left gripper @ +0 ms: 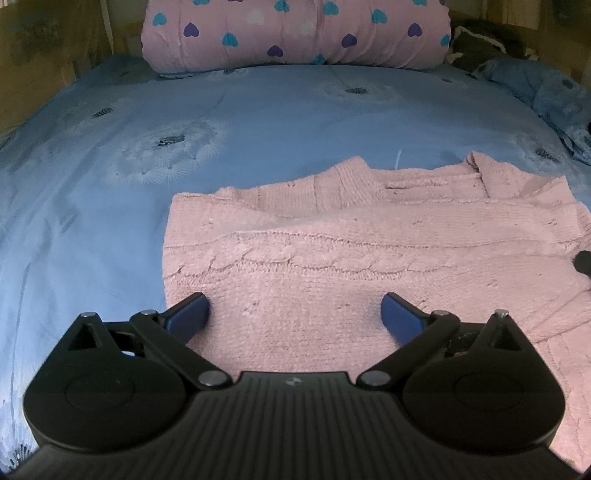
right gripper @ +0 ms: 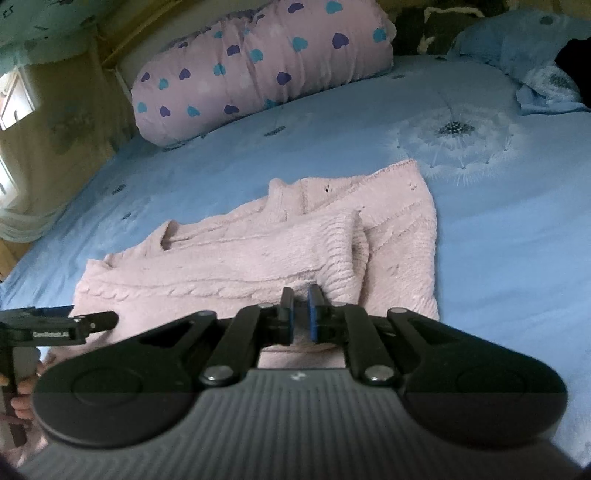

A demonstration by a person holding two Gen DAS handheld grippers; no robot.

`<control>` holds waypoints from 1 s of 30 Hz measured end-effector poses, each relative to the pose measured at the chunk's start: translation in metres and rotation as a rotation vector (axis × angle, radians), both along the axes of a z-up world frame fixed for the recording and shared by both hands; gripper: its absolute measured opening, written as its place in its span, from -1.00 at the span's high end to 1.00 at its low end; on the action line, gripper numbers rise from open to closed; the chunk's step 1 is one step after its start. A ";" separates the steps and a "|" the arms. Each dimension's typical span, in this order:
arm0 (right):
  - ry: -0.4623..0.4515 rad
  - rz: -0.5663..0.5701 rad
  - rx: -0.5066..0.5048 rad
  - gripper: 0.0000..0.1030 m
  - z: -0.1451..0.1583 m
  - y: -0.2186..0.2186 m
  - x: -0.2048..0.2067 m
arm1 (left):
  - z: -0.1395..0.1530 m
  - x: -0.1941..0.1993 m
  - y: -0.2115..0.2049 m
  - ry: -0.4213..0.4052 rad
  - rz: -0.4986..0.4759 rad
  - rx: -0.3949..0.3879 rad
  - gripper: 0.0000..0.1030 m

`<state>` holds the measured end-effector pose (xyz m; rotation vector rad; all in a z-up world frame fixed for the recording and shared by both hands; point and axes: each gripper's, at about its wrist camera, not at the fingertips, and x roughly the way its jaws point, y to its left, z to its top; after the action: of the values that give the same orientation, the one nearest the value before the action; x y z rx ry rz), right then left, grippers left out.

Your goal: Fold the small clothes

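- The pale pink cable-knit sweater [left gripper: 332,251] lay partly folded on the blue dandelion-print bedsheet [left gripper: 110,184], near me and right of the bed's middle.
- One ribbed sleeve [right gripper: 332,243] was folded across its body.
- My left claw [left gripper: 295,314] stood wide, blue pads [left gripper: 188,314] spread over the near knit; nothing gripped.
- My right claw [right gripper: 301,314] was drawn narrow, pads nearly together above the near hem. I saw no cloth pinched between them.
- A pink heart-print rolled quilt [left gripper: 295,33] lay at the far end; a crumpled blue pillow [right gripper: 517,48] sat far right.
- In the right view, a hand [right gripper: 22,391] held the left claw's grip.
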<state>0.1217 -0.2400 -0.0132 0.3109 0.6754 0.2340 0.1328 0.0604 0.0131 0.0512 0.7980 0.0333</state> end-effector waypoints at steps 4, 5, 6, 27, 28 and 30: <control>-0.012 -0.006 -0.011 0.36 0.013 0.006 -0.017 | 0.004 -0.010 0.000 -0.001 -0.004 0.001 -0.98; -0.027 -0.001 -0.012 0.14 0.017 0.008 -0.023 | 0.006 -0.014 0.001 -0.003 -0.008 -0.002 -0.98; -0.037 0.004 -0.020 -0.02 0.021 0.011 -0.029 | 0.008 -0.018 0.001 0.000 -0.008 -0.003 -0.98; -0.063 0.075 -0.063 -0.06 0.057 0.016 -0.135 | 0.075 -0.137 0.005 0.003 0.070 -0.107 -0.98; -0.059 0.078 -0.059 -0.06 0.056 0.016 -0.140 | 0.077 -0.142 0.004 0.004 0.069 -0.101 -0.98; -0.054 0.082 -0.053 -0.06 0.055 0.016 -0.150 | 0.081 -0.154 0.001 0.002 0.067 -0.078 -0.98</control>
<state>-0.0281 -0.2241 0.0416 0.2254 0.6410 0.3009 -0.0211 0.0610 0.0937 -0.0497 0.8026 0.0652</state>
